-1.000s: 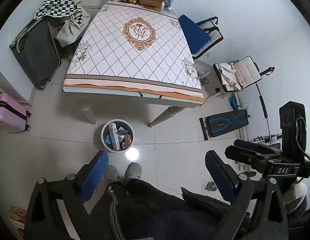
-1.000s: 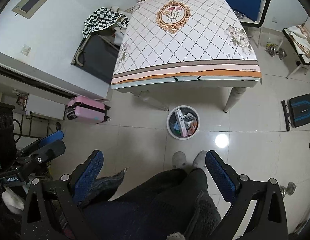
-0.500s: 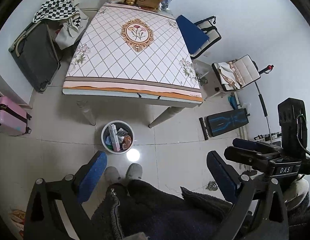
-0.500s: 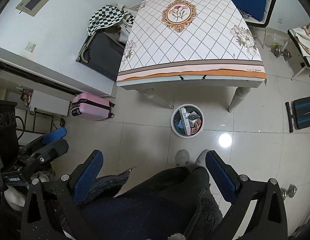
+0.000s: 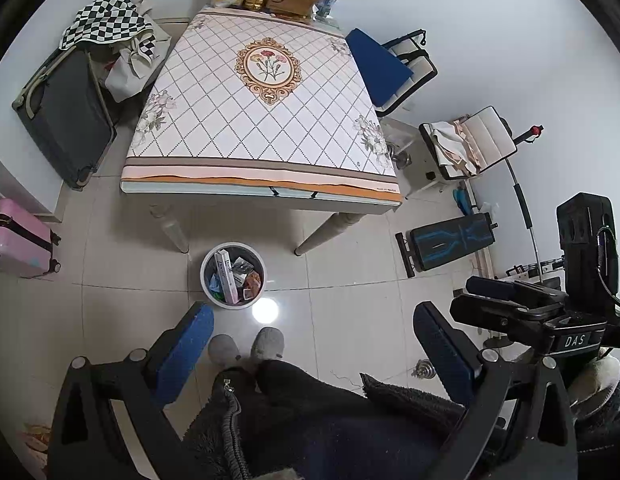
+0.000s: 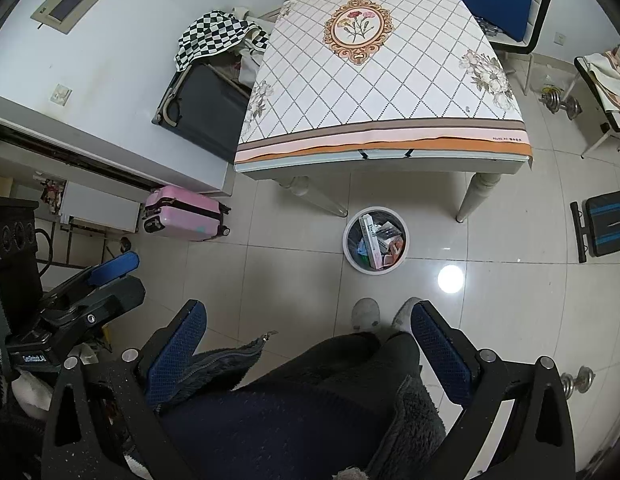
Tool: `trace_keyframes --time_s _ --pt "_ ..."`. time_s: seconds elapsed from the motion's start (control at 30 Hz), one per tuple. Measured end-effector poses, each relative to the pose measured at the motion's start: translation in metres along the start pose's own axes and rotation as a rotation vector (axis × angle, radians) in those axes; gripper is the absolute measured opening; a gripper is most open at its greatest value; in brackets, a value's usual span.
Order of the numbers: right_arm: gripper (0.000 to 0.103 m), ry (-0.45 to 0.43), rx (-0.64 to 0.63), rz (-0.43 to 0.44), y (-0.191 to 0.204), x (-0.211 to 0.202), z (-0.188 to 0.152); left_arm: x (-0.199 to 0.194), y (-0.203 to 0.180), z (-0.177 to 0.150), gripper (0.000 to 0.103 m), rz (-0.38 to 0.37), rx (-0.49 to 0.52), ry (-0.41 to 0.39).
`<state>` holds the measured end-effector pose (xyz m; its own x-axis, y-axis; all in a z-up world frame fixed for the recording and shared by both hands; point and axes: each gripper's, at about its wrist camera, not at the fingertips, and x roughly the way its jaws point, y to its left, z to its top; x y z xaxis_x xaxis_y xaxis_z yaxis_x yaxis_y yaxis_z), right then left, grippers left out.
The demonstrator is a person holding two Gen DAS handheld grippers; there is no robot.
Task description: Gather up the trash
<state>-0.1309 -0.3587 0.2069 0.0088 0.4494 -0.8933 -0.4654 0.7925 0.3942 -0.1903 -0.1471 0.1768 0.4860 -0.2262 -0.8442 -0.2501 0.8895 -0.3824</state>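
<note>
Both grippers hang high above the floor with their blue-padded fingers spread wide apart and nothing between them: the left gripper [image 5: 310, 344] looks down over the person's dark trousers and grey slippers [image 5: 246, 346], and the right gripper [image 6: 308, 340] does the same from a little further right. Each gripper also shows in the other's view, at the side edge of the picture. On the tiled floor, just in front of the slippers and near the front legs of the table [image 5: 262, 192], stands a round white trash bin [image 5: 206, 284] [image 6: 349, 256]. It holds a long white box, a few wrappers and some coloured scraps. The table wears a diamond-patterned cloth with a flower medallion in the middle, and its top is bare apart from a cardboard box [image 5: 292, 0], snack bags and bottles at the far edge by the wall. A pink suitcase [image 6: 186, 214] lies on the floor well to the left, a dark open suitcase [image 5: 66, 116] under a checkered cloth stands beside the table, and a blue-cushioned chair [image 5: 383, 66] sits at the table's far right corner.
</note>
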Motion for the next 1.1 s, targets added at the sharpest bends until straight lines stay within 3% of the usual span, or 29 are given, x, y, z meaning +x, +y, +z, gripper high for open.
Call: trace_keyframes --time_s 1.1 --pt "0.103 0.005 0.008 0.009 0.0015 -0.0043 -0.0085 -0.0002 -0.0066 -0.0022 0.102 -0.012 -0.007 -0.001"
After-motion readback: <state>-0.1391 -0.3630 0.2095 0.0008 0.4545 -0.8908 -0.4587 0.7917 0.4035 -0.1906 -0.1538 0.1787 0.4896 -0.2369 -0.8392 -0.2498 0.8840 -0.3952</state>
